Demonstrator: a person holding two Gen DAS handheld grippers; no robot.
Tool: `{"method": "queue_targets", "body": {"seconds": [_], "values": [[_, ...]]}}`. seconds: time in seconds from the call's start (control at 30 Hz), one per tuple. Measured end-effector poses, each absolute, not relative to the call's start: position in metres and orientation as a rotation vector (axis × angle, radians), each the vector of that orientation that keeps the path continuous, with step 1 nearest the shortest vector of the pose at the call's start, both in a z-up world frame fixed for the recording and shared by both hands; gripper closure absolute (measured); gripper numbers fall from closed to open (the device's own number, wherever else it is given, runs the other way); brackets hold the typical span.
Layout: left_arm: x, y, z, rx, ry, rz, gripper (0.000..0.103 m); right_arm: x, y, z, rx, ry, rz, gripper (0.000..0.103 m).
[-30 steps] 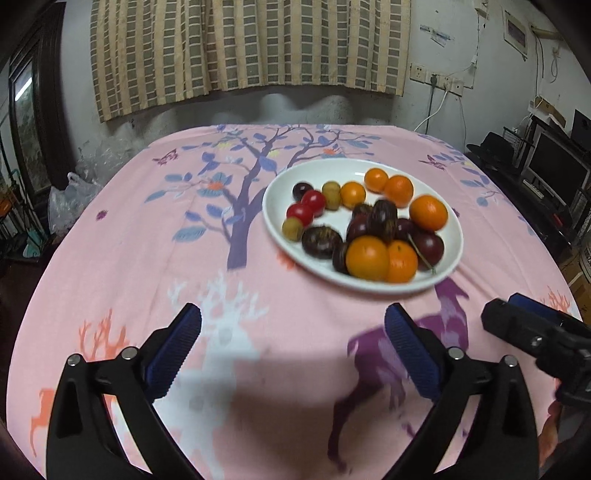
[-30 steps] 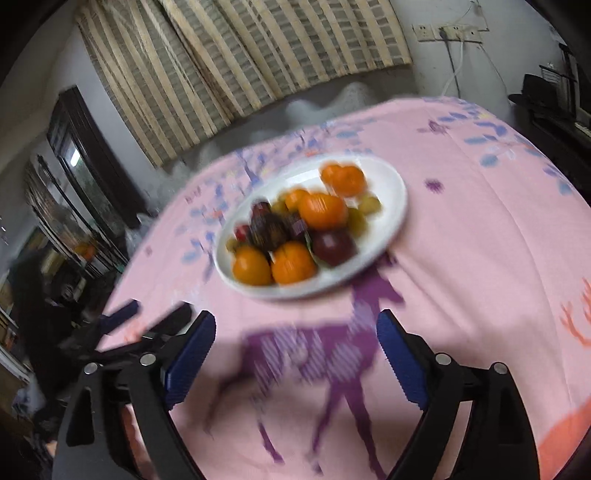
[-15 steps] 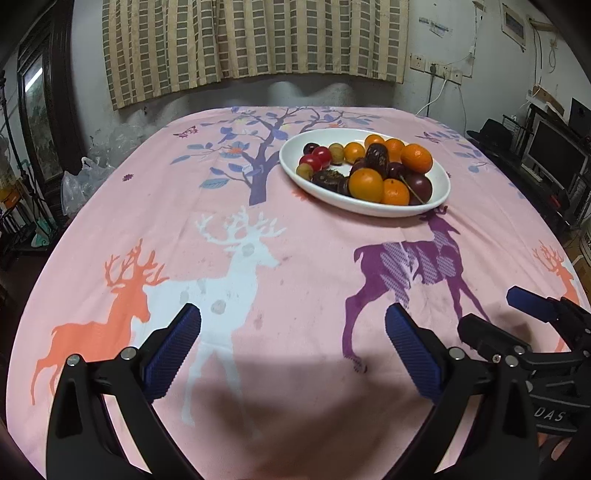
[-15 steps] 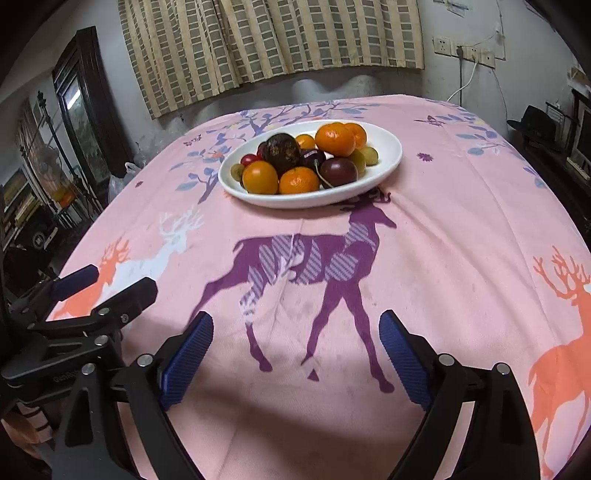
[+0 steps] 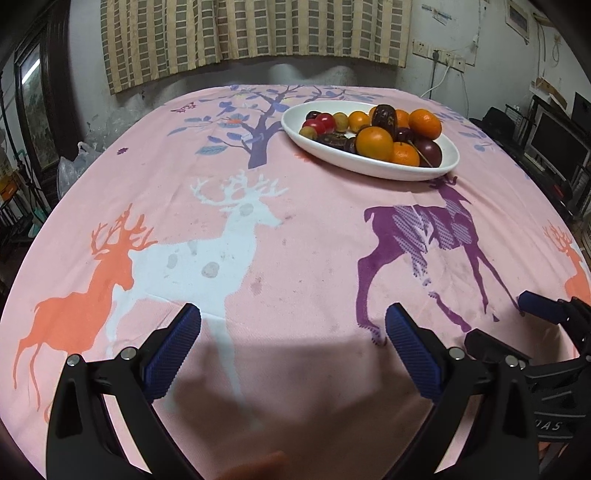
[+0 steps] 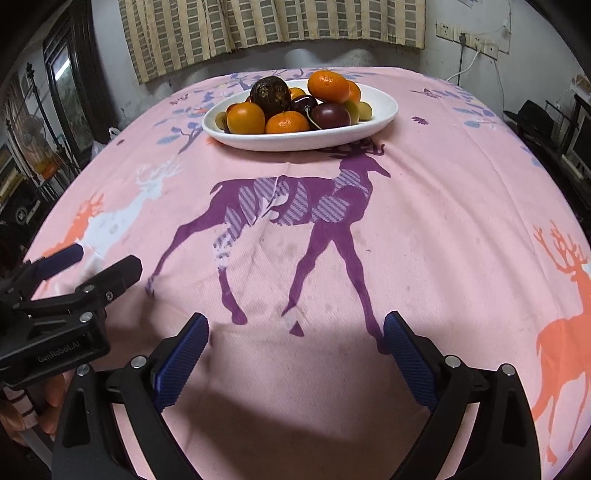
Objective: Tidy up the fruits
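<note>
Left wrist view: the left gripper [image 5: 291, 332] hangs low over the near part of the table, its blue-padded fingers [image 5: 171, 350] spread wide with nothing between them. Well ahead, toward the far right of the pink deer-print tablecloth [image 5: 295, 229], sits a white oval plate [image 5: 373, 166] heaped with fruit — oranges [image 5: 373, 143] at the front and right, a dark plum [image 5: 428, 152] with a thin stem beside them, a wrinkled dark passion fruit [image 5: 384, 117] on top, red cherry tomatoes [image 5: 325, 122] and small greenish fruit [image 5: 306, 132] at the left end. The right gripper [image 5: 517, 325] reaches in from the lower right edge, apart from the plate. A white deer print and a purple deer print lie between the fingers and the plate; nothing solid stands in the way.

Right wrist view: the right gripper [image 6: 297, 336] is likewise wide apart and empty, low over the cloth. The same plate [image 6: 376, 118] stands straight ahead at the far side, just past the purple deer's antlers, the passion fruit [image 6: 269, 94] topping the pile with oranges [image 6: 245, 118] in front. The left gripper [image 6: 92, 266] enters at the left edge — its fingers apart, holding nothing. A checked curtain [image 6: 273, 26] hangs on the wall behind.
</note>
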State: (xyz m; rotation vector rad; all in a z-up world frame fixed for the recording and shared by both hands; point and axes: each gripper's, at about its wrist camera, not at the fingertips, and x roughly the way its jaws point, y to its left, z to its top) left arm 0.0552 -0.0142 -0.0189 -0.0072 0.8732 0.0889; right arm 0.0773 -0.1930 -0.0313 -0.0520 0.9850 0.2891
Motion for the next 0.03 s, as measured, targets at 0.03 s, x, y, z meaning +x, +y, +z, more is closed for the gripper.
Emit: {"method": "queue_targets", "body": {"seconds": [0.03], "values": [[0.0554,-0.0152,-0.0197,0.003,0.877,0.084,0.005,0.0764,-0.1929,-0.0317,-0.060,0.986,0.284,0.003]]}}
